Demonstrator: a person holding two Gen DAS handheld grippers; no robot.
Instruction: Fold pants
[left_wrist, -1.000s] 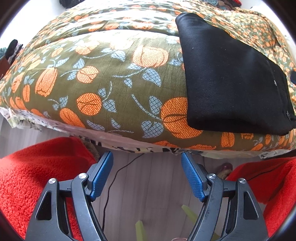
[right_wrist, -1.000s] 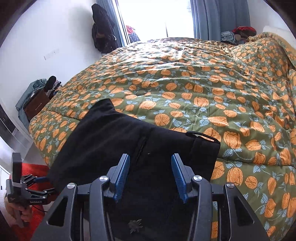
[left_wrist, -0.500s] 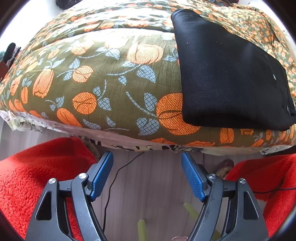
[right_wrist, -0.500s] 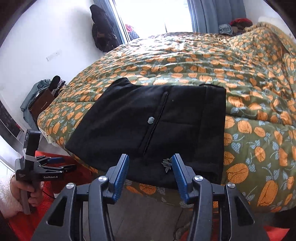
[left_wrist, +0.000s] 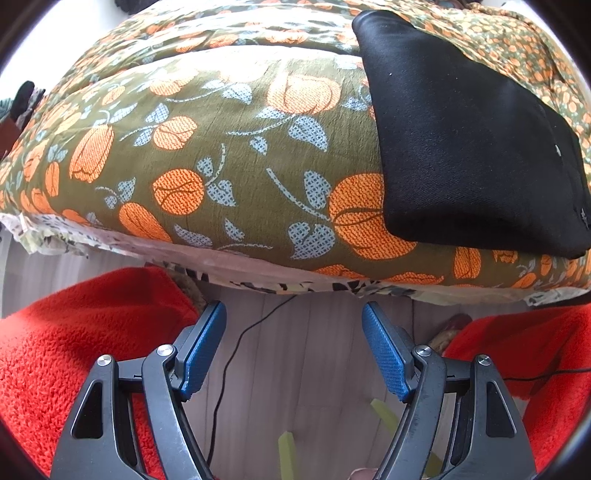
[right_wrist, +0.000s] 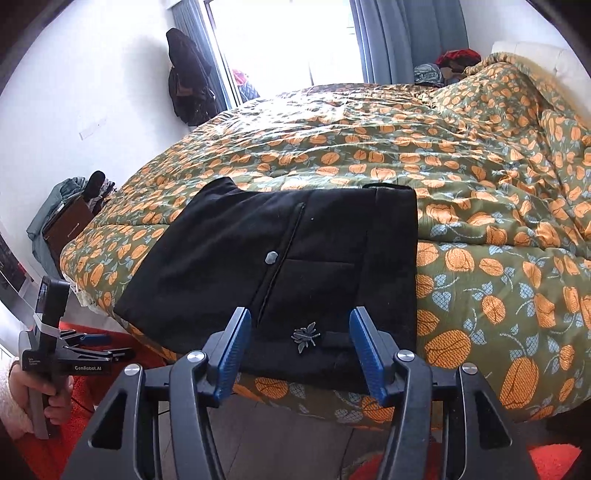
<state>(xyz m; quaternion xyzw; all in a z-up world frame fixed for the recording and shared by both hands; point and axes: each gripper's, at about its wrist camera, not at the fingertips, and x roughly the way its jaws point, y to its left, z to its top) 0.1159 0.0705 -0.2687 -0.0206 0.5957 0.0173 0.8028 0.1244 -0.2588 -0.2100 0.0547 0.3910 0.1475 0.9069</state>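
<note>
Near the bed's (right_wrist: 498, 258) front edge the black pants (right_wrist: 295, 258) lie folded flat — soft, limp cloth, best pinched at a doubled edge. Both the left gripper (left_wrist: 293, 345) and right gripper (right_wrist: 297, 349) stand apart — empty, touching nothing

Right edge of folded pants (left_wrist: 472, 147) cut off by left wrist view's rim. Underside and inner layers of pants hidden against bedspread (left_wrist: 221, 155). Near edge of pants partly covered by right gripper (right_wrist: 300, 345) fingers in right wrist view. Small grey spot (right_wrist: 271, 257) on pants too small to identify. Hand (right_wrist: 40, 395) below and left of pants half cut by frame edge. Pile (right_wrist: 448, 66) far beyond pants, at bed's far end, too small to tell.
</note>
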